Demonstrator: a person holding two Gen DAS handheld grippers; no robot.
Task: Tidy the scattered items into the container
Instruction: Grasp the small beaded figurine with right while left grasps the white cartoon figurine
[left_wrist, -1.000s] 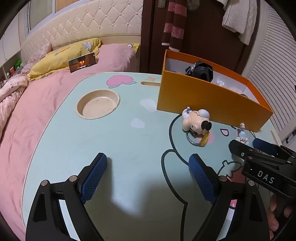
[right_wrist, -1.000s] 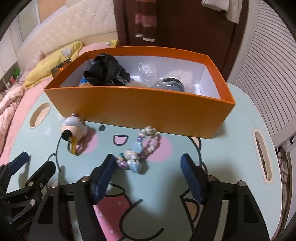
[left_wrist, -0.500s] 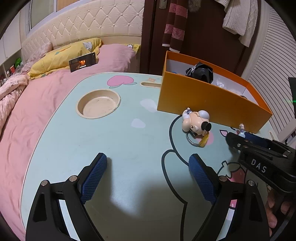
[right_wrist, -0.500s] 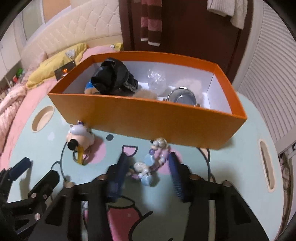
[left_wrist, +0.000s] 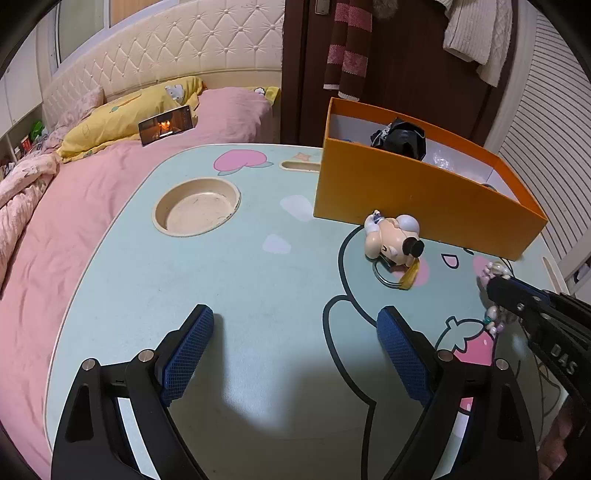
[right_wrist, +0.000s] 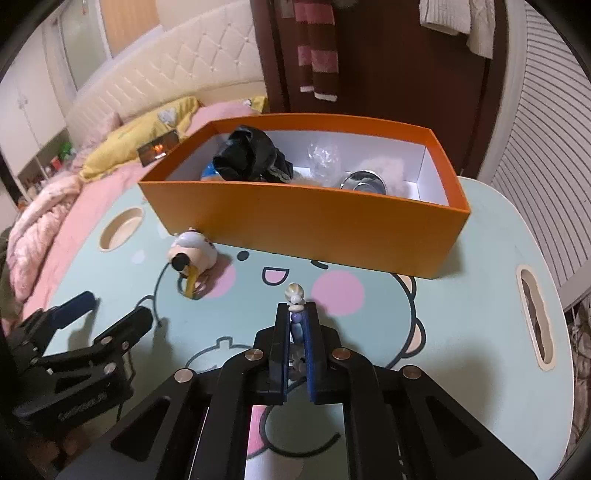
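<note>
Now, right gripper (right_wrist: 297, 317): we have just closed its jaws and they pinch the bead bracelet (right_wrist: 295, 295), lifted in front of the orange box (right_wrist: 306, 232).
Left gripper (left_wrist: 295, 343): we hold it spread wide over the table (left_wrist: 240, 280), nothing between its pads.
Toy figure (left_wrist: 393, 242): lying just beside the box's front wall.

A bed (left_wrist: 92, 206) with pink cover and tufted headboard (left_wrist: 177, 48) is seen beside a dark door (right_wrist: 388, 55); slatted panels (right_wrist: 546, 147) at right.
</note>
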